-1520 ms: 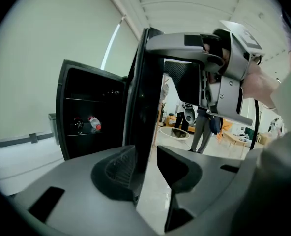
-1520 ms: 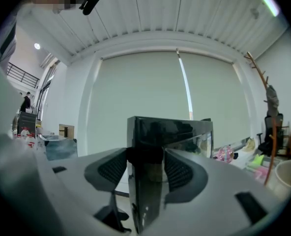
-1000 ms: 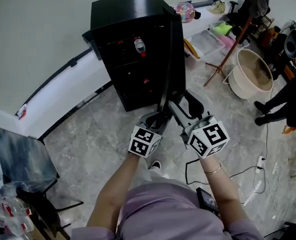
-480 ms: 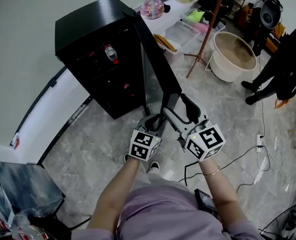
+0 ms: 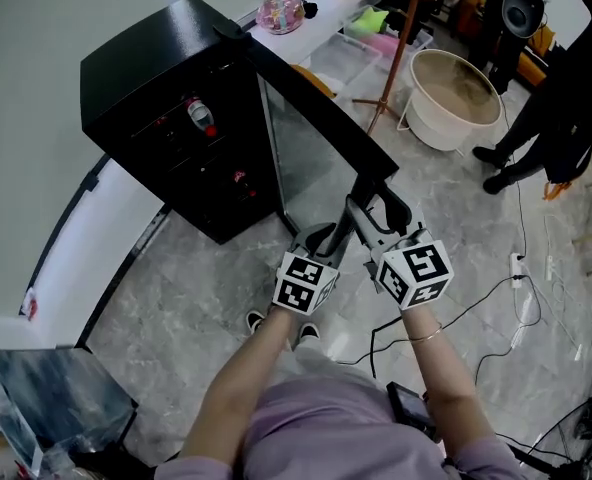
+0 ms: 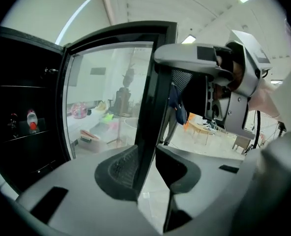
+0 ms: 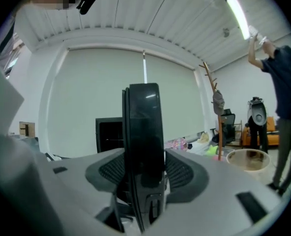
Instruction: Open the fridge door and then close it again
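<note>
- Head view: the fridge door [image 5: 321,118] had swung wider from the black fridge [image 5: 156,58] than a second before, baring the bottles on the shelves.
- Its free edge stood between both grippers. The left gripper [image 6: 144,168] was closing on the frame, and the right gripper [image 7: 144,173] was closing with both pads against the edge.
- Opening looked nearly done; closing remained.
</note>
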The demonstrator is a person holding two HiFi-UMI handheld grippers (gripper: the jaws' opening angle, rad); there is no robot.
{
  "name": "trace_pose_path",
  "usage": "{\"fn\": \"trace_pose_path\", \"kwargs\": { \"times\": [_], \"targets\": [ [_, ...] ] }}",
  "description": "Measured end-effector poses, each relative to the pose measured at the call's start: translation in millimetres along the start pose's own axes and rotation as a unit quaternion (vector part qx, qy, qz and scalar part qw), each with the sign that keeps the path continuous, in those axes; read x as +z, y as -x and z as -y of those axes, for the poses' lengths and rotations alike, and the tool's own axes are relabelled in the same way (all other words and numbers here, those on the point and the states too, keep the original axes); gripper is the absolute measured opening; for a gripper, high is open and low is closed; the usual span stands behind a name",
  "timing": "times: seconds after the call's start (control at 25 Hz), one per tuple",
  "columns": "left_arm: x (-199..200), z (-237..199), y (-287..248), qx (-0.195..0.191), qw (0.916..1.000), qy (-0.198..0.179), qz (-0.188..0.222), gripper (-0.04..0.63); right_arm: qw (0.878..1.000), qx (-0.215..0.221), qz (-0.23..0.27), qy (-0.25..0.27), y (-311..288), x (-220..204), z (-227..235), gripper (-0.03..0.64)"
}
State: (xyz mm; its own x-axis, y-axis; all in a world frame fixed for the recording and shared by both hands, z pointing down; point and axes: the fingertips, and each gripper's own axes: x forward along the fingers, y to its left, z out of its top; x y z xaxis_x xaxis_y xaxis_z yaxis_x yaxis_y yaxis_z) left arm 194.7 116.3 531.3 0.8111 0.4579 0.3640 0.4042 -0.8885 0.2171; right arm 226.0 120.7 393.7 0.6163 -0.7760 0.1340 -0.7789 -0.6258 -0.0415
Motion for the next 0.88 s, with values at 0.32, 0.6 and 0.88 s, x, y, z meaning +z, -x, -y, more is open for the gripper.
{"fn": "trace_pose_path", "kwargs": {
  "times": [0.32, 0.6, 0.88],
  "targets": [
    [-4.0, -68.3, 21.8, 0.056, 0.9982, 0.022, -0.002, 0.103, 0.999, -0.053, 0.012, 0.009, -3.4, -0.4, 49.4, 0.224],
    [7.0, -134.7, 49.9, 0.120, 0.9913, 0.050, 0.018, 0.103, 0.997, -0.081, 0.016, 0.010, -15.5, 2.7, 85.8, 0.227],
    [12.6, -174.9, 65.8, 0.156, 0.9850, 0.066, 0.033, 0.103, 0.995, -0.099, 0.019, 0.007, -25.9, 3.3, 106.9, 0.230]
  ]
}}
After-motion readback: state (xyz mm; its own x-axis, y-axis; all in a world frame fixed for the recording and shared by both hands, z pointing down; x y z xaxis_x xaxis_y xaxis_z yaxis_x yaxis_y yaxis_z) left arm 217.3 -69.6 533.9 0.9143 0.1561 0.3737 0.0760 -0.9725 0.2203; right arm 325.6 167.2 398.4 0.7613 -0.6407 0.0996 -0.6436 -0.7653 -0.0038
